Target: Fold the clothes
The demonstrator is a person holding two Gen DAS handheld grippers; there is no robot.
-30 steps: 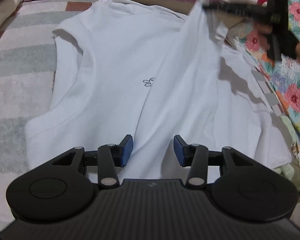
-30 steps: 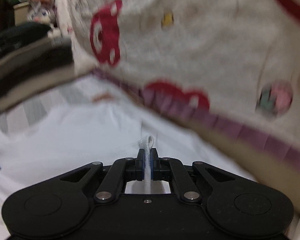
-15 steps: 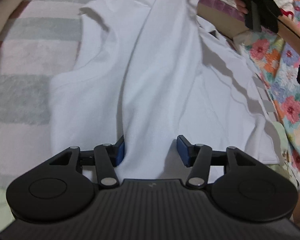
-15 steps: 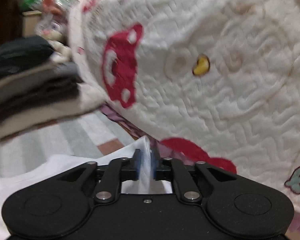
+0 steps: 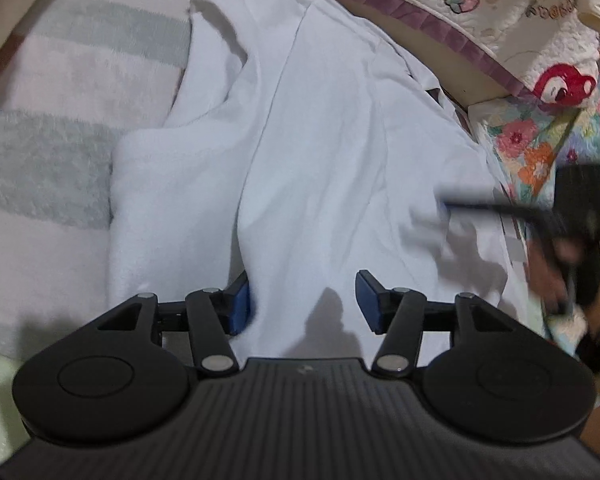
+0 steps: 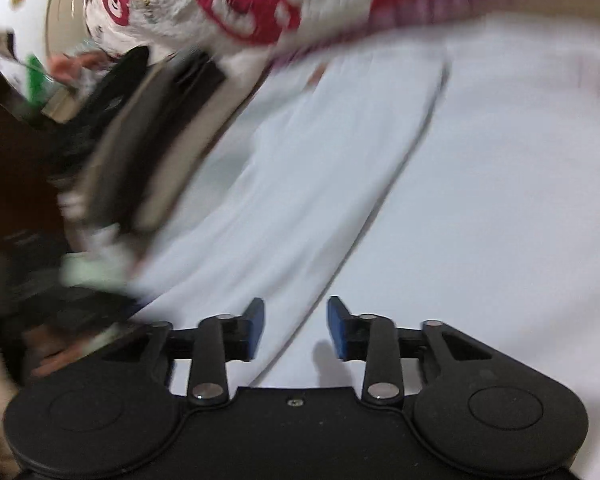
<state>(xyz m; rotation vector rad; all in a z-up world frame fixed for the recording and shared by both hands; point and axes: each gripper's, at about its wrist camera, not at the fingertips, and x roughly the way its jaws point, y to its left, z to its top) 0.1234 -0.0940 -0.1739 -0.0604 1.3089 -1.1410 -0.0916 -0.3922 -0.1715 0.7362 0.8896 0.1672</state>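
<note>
Work surface is a fuzzy blanket with wide grey and off-white stripes (image 5: 56,128), spread flat. Behind it a cream quilted blanket with red bear prints and a purple band along its edge (image 5: 512,36); to the right, a floral-print fabric in orange, pink and teal (image 5: 540,140).

The white short-sleeved cotton T-shirt (image 5: 332,152) lies on the striped blanket, neck end away from you. Its right part is folded in over the middle, with a long fold edge running from near the collar down toward your left gripper (image 5: 302,306). One sleeve sticks out on the left, flat on the stripes.

Your left gripper: blue pads spread wide, nothing clamped. It sits low at the near hem; the left pad is touching or just beside the folded edge, and cloth lies between the fingers.

Your right gripper (image 6: 296,326): jaws apart, holding nothing. It hovers over the shirt's right side with a fold edge running between the pads. That view is heavily motion-blurred. In the left wrist view the same tool is a dark smear at right (image 5: 548,216), fingers reaching over the shirt's edge.

A stack of dark and beige folded clothes (image 6: 140,140) sits at the left of the right wrist view, blurred, beside the shirt.
</note>
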